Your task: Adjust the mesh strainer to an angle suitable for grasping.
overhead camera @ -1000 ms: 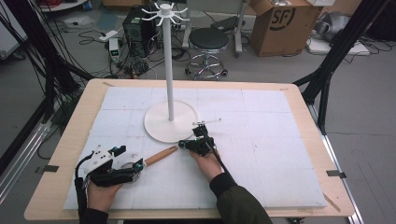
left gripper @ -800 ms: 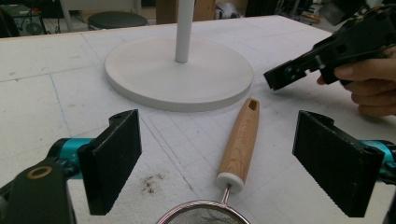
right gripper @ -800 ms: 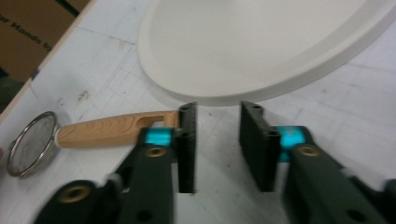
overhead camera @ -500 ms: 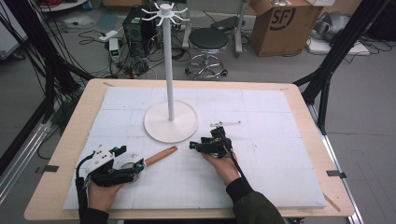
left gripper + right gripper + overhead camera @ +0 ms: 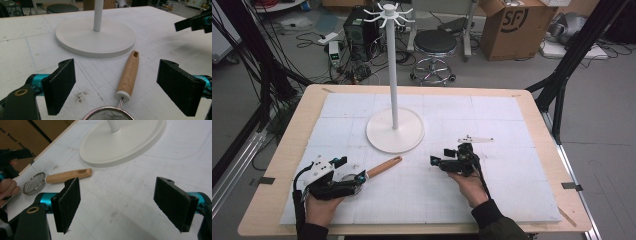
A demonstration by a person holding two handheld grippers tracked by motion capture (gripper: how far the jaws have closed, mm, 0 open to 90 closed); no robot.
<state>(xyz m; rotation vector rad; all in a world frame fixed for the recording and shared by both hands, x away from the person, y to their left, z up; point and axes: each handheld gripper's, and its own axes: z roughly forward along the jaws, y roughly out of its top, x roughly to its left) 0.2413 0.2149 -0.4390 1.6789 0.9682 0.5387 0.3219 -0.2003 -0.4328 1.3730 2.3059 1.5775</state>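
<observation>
Strainer (image 5: 108, 115) with a wooden handle (image 5: 128, 73) lies flat on the desk's white mat (image 5: 512, 190), near the front-left corner, its mesh bowl toward the person and the handle slanting up toward the round base of the white hook stand (image 5: 395, 131). The left tongs (image 5: 125, 87) stand wide open astride the handle without touching it, probably lined up for a grip. The right tongs (image 5: 122, 205), toward the middle of the front edge, have just been opening and hold nothing. A small metal piece (image 5: 474, 139) rests just behind them, likely freshly let go. The stand's hooked top suggests a place for hanging utensils.
</observation>
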